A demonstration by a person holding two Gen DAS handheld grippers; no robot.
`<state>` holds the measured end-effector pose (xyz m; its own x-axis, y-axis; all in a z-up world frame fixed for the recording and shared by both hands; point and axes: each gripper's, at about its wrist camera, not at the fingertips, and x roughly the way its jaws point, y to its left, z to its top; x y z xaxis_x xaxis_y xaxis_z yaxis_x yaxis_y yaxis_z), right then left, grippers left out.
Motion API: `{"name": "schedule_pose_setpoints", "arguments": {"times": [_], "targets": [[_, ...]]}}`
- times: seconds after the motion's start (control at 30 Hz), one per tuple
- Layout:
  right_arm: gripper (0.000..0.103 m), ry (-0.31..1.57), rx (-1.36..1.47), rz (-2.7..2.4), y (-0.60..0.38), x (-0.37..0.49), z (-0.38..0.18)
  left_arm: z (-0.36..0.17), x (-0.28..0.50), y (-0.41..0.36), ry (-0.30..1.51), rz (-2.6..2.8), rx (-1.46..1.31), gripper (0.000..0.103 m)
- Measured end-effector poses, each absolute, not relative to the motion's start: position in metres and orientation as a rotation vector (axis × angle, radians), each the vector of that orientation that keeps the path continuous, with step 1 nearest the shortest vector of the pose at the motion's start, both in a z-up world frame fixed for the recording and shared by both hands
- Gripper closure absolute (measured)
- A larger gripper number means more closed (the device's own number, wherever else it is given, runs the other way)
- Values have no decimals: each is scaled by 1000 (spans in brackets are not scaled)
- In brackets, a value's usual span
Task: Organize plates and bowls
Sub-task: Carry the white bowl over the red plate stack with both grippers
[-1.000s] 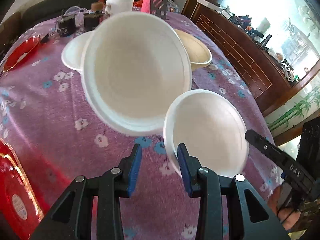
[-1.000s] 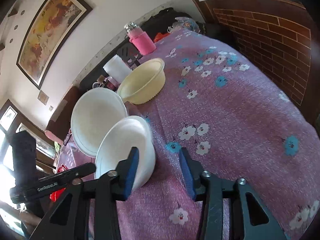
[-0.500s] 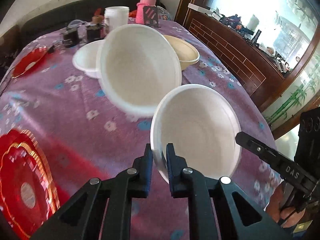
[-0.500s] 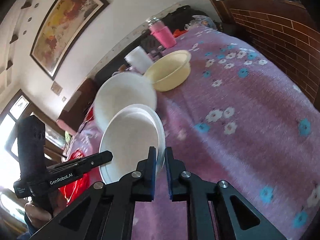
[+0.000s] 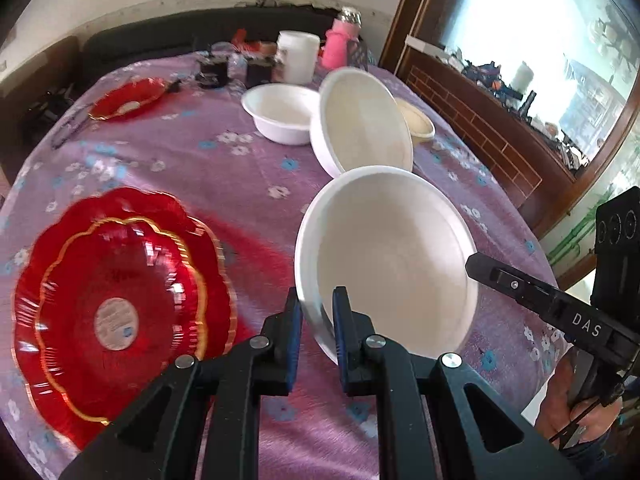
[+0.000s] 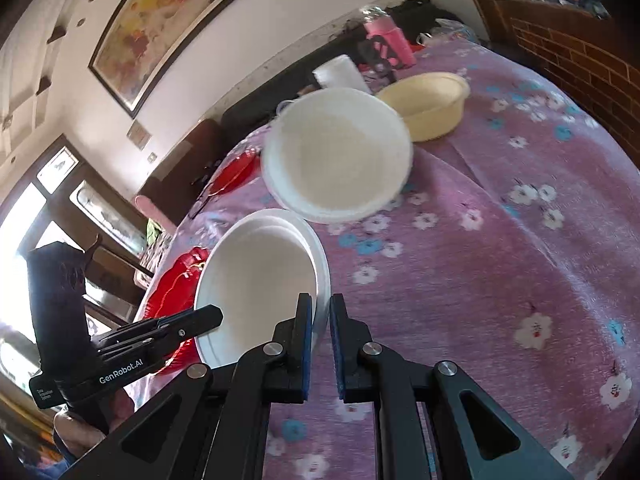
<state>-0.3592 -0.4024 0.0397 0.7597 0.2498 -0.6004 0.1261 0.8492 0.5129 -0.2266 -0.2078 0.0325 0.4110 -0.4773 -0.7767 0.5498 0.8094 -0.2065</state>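
White bowl (image 5: pixel 392 256) is clamped at its rim from both sides by our left gripper (image 5: pixel 316 320) and right gripper (image 6: pixel 320 328), tilted above the purple tablecloth (image 5: pixel 240 184), near the red plates (image 5: pixel 120 300)

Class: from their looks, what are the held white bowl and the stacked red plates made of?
White bowl: probably matte foam or moulded pulp, being opaque with a thick dull rim. Red plates: likely glossy glass or clear plastic, translucent with sparkling facets and gold scalloped edges.
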Motion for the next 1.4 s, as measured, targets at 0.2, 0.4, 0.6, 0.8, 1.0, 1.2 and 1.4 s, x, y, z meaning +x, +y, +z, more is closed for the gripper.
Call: {"name": "schedule_pose_setpoints", "arguments": {"times": [0.2,0.4,0.6,0.8,1.0,1.2,1.4], "targets": [[93,695,514,98,-378,-350,59,48,-229,-175,900,-638,39,89],[93,712,469,156,-343,-328,67,53,-226,-134,879,-581,-12,89],[93,742,433,219,-306,-304,67,55,-220,-92,866,-516,-66,89],[93,773,415,262,-282,-284,62,55,-218,-61,856,-477,-112,89],[93,812,396,282,-258,-269,55,47,-213,-37,867,-451,-153,89],[93,845,374,283,-243,-258,46,35,-208,-25,891,-429,-177,89],[93,868,362,277,-239,-250,37,27,-202,-21,913,-422,-187,89]]}}
